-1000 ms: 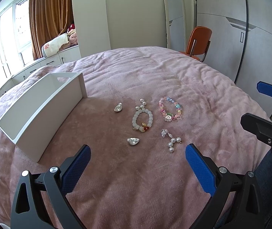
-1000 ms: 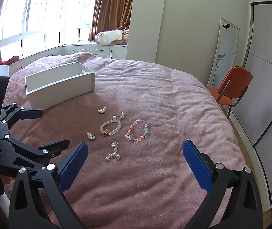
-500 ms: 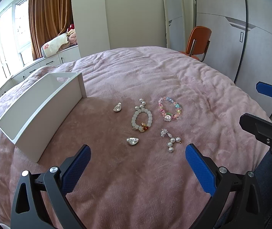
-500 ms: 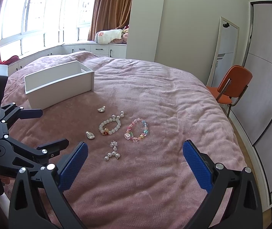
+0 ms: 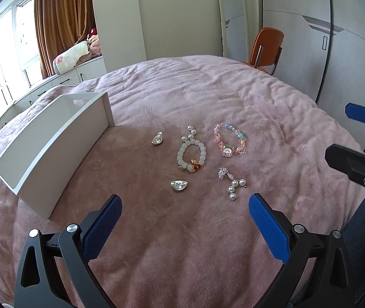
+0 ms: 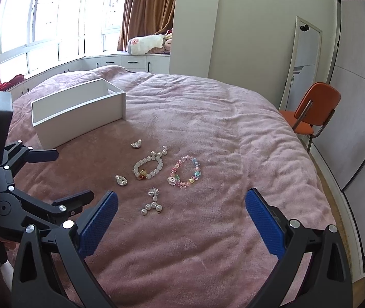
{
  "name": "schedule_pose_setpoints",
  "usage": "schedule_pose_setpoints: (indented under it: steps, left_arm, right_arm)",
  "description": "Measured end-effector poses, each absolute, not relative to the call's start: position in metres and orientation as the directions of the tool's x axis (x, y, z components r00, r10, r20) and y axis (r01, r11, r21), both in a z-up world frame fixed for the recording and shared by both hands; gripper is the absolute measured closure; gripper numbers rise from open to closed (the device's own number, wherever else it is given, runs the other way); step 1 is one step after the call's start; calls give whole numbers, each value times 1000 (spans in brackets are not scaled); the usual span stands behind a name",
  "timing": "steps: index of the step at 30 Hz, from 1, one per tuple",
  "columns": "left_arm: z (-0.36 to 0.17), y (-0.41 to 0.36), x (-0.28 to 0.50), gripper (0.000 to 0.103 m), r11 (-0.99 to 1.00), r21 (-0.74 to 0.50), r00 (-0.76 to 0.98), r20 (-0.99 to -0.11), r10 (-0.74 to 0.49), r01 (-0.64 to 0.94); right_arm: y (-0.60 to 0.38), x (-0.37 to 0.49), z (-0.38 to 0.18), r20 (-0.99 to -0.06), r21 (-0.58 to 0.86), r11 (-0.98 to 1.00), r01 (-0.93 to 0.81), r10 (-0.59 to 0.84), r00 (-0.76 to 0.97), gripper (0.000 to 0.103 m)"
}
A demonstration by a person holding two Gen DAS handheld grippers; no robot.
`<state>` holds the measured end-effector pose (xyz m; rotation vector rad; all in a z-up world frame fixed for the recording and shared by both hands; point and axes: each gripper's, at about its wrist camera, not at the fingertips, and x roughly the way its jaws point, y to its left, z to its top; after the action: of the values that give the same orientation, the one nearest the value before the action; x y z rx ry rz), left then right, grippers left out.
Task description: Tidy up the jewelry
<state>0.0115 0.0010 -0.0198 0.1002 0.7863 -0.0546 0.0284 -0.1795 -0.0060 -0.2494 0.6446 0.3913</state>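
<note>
While both claws hang released, left gripper (image 5: 183, 213) and right gripper (image 6: 181, 209), nothing is held. Six pieces, including a white bead bracelet (image 5: 191, 157) and pastel bead bracelet (image 5: 229, 140), are seen mid-bed; the white rectangular box (image 5: 41, 151) near the left edge appears unfilled.

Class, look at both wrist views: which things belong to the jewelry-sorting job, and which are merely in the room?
Job: white box; white bead bracelet; colourful bracelet; pearl earring; two silver charms; left gripper; right gripper.

Bystanders: orange chair; mirror; plush toys.
</note>
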Motion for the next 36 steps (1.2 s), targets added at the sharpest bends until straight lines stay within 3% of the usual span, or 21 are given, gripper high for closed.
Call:
schedule_pose_setpoints:
  steps: [10, 18, 23, 33, 35, 36]
  left_arm:
    - [-21, 15, 66, 3, 979, 96, 612, -790, -34, 180]
    - [-9, 39, 112, 3, 989, 43, 541, -840, -40, 140]
    - [-20, 37, 122, 3, 981, 75, 535, -844, -34, 180]
    - [-69, 22, 137, 3, 961, 76, 531, -844, -80, 265]
    - [-78, 19, 139, 8, 957, 71, 520, -849, -90, 281]
    - [-83, 18, 141, 16, 954, 62, 508, -856, -101, 295]
  right_arm:
    - [-164, 83, 13, -616, -118, 887, -447, 288, 733, 5]
    - [-149, 150, 9, -660, -61, 867, -495, 337, 671, 6]
    - [-142, 178, -4, -686, -22, 861, -508, 357, 634, 15]
    - [-137, 231, -50, -772, -65, 875, -480, 260, 580, 39]
    - [-138, 239, -61, -789, -65, 880, -470, 243, 564, 42]
    - [-141, 244, -69, -802, -63, 885, -462, 231, 551, 42]
